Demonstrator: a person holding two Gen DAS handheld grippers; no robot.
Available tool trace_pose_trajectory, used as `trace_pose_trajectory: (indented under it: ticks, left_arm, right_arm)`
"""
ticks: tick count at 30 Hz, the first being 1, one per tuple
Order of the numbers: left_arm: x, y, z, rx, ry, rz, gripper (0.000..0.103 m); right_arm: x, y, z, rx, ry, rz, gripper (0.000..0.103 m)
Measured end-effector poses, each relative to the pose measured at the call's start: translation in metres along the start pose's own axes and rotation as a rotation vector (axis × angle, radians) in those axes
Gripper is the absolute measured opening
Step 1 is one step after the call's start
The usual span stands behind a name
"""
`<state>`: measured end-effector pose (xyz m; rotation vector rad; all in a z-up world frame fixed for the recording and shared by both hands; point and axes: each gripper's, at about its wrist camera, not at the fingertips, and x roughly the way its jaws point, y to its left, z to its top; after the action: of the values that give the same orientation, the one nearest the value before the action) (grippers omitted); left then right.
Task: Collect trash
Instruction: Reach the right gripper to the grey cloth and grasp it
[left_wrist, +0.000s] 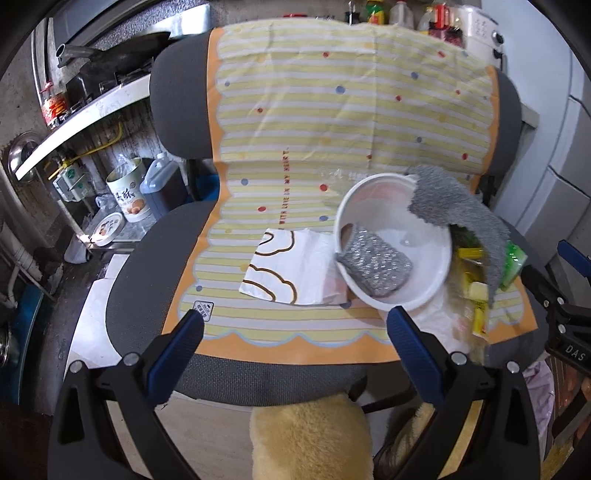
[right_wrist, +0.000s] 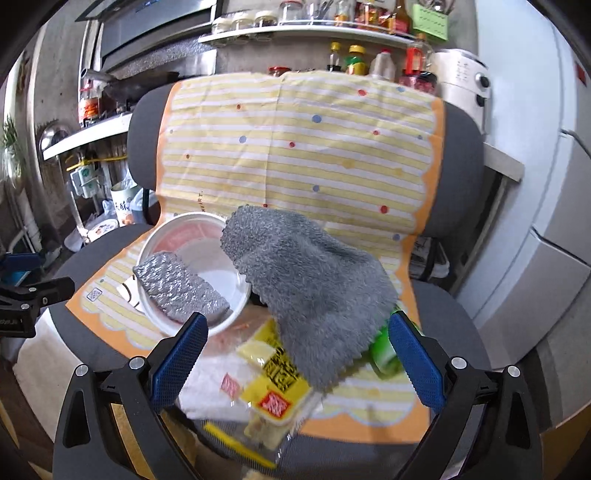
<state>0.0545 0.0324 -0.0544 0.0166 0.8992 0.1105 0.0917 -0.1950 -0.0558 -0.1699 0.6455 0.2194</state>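
A gray chair (left_wrist: 147, 258) stands in a kitchen. A striped mat (left_wrist: 314, 110) covers its back and seat. A white bowl (right_wrist: 159, 236) lies tipped on the seat, with a silver scrubber (right_wrist: 181, 288) inside. A fuzzy gray cloth (right_wrist: 314, 280) hangs over the bowl's rim and over some trash. The trash is a yellow packet (right_wrist: 273, 384) and a green wrapper (right_wrist: 384, 354) beside the bowl. A white napkin (left_wrist: 291, 269) lies flat by the bowl. The left hand-held gripper (left_wrist: 295, 328) is spread wide and holds nothing. The right hand-held gripper (right_wrist: 297, 332) is spread wide too, just above the trash.
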Motion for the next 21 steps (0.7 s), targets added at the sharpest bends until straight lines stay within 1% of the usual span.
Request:
trace_pose_trajectory:
  ticks: [3, 5, 10, 13, 14, 15, 16, 17, 19, 21]
  left_arm:
    - [0.012, 0.001, 0.004, -0.006, 0.006, -0.009, 0.096]
    - [0.02, 0.002, 0.006, -0.012, -0.003, -0.032, 0.096]
    - [0.035, 0.0, 0.017, -0.017, 0.017, -0.021, 0.096]
    - [0.037, 0.0, 0.017, -0.032, 0.018, -0.054, 0.096]
    - [0.037, -0.001, 0.017, -0.032, 0.019, -0.065, 0.096]
    - [0.038, -0.001, 0.016, -0.028, 0.019, -0.067, 0.096]
    - [0.038, -0.001, 0.015, -0.025, 0.019, -0.068, 0.096]
    - [0.038, -0.001, 0.014, -0.018, 0.022, -0.07, 0.096]
    - [0.04, -0.002, 0.014, -0.017, 0.026, -0.07, 0.096]
    - [0.041, -0.002, 0.013, -0.019, 0.035, -0.076, 0.096]
  right_arm:
    - [0.022, 0.006, 0.001, -0.028, 0.026, -0.017, 0.093]
    - [0.037, 0.009, 0.002, -0.035, 0.049, 0.004, 0.093]
    - [0.064, 0.016, 0.007, -0.079, 0.059, -0.035, 0.092]
    - [0.073, 0.015, 0.011, -0.072, 0.054, -0.048, 0.091]
    - [0.074, 0.015, 0.012, -0.072, 0.052, -0.052, 0.088]
    - [0.074, 0.014, 0.012, -0.073, 0.047, -0.058, 0.07]
    - [0.075, 0.013, 0.014, -0.074, 0.046, -0.078, 0.062]
    - [0.075, 0.012, 0.015, -0.074, 0.044, -0.087, 0.058]
    - [0.077, 0.009, 0.018, -0.08, 0.046, -0.084, 0.056]
    - [0.074, 0.005, 0.023, -0.077, 0.031, -0.084, 0.042]
